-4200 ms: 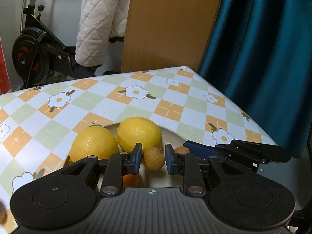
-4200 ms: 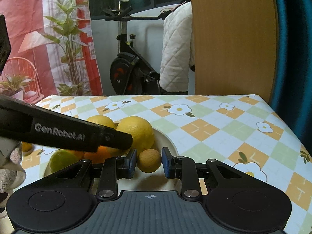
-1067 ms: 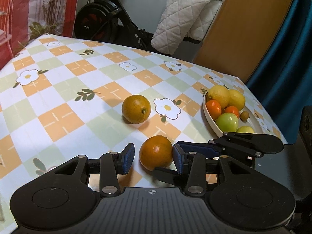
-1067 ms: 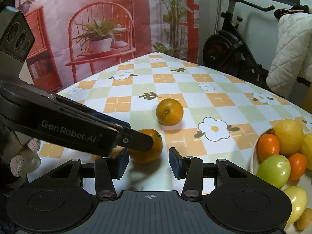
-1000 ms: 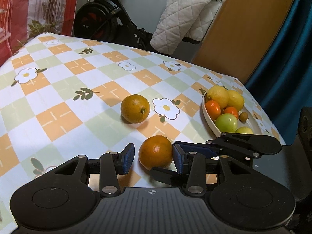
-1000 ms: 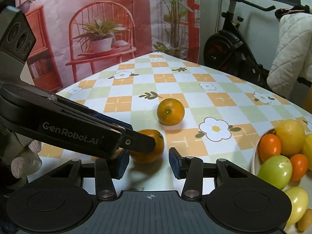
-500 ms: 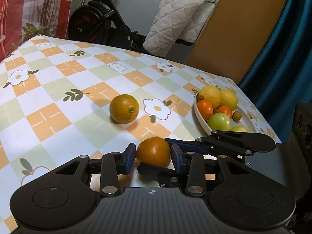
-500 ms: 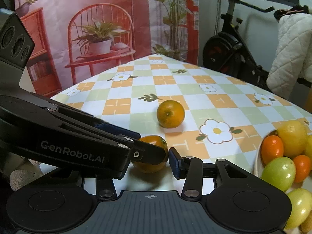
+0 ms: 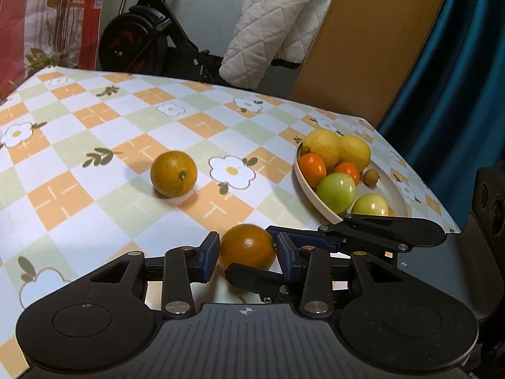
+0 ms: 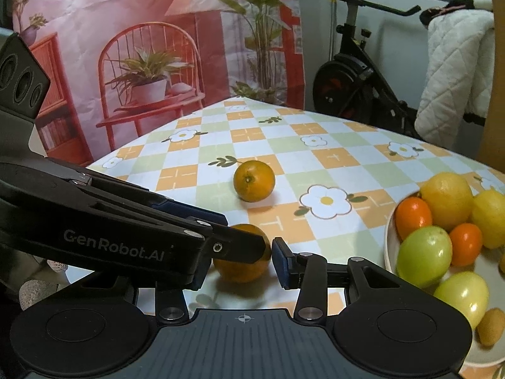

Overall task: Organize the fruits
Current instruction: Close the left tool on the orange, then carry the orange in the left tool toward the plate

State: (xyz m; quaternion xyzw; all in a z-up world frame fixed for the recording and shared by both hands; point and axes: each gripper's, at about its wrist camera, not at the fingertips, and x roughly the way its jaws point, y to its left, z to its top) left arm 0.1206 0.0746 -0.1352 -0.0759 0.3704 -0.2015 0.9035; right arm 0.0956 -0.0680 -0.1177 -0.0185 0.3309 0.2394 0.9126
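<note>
An orange (image 9: 247,246) lies on the checked tablecloth between the pads of my left gripper (image 9: 247,254), which has closed in around it and touches its sides. The same orange (image 10: 243,263) sits between the jaws of my right gripper (image 10: 240,267), which is open around it; the left gripper's arm crosses in front. A second orange (image 9: 173,173) (image 10: 254,180) lies further out on the cloth. A white plate (image 9: 307,186) (image 10: 389,237) at the right holds lemons, small oranges, green fruits and a small brown fruit.
The table (image 9: 94,126) has its far right corner near a teal curtain (image 9: 448,72) and a wooden panel (image 9: 372,41). An exercise bike (image 9: 142,44) with a quilted white jacket (image 9: 277,25) stands behind the table. A red backdrop (image 10: 126,47) hangs at the left.
Both grippers left the plate and came to the near orange on the cloth. Over the last second the left gripper's jaws narrowed onto the orange.
</note>
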